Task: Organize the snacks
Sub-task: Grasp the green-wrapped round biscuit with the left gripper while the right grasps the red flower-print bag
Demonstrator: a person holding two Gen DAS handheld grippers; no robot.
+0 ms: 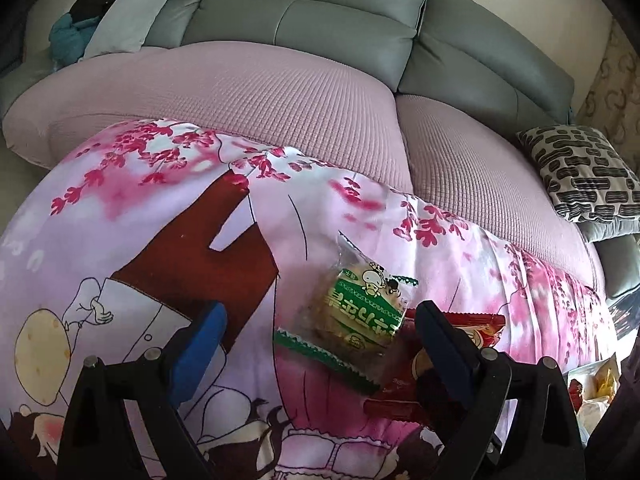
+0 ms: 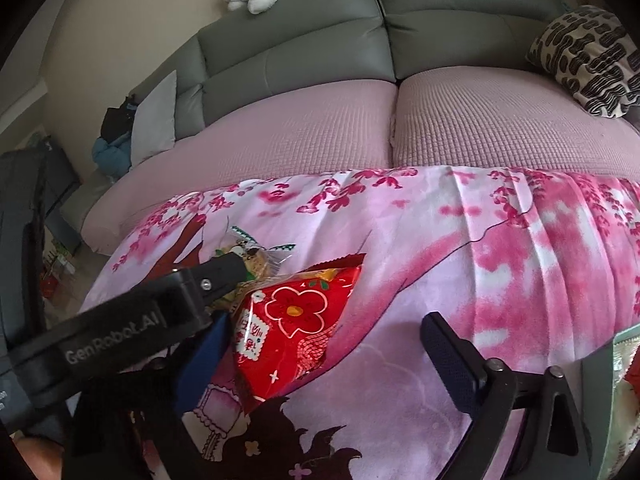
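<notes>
Red snack packet (image 2: 296,324) lies between right tool (image 2: 324,344)'s wide-open, empty pads, nearer its left pad, long axis running up-right; green-labelled packet (image 1: 360,312) sits w/in left tool (image 1: 320,344)'s open span, ungripped.

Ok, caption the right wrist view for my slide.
Open right gripper straddles a red snack packet on the pink floral cloth, left gripper's finger alongside.

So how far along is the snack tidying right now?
Early, it seems. Nothing looks sorted yet: the green snack packet and the red snack packet lie touching on the pink cloth. In hand: nothing. Both the left claw and the right claw are open, one around each packet. Still left: gripping and placing both. More packets show at the right edge.
</notes>
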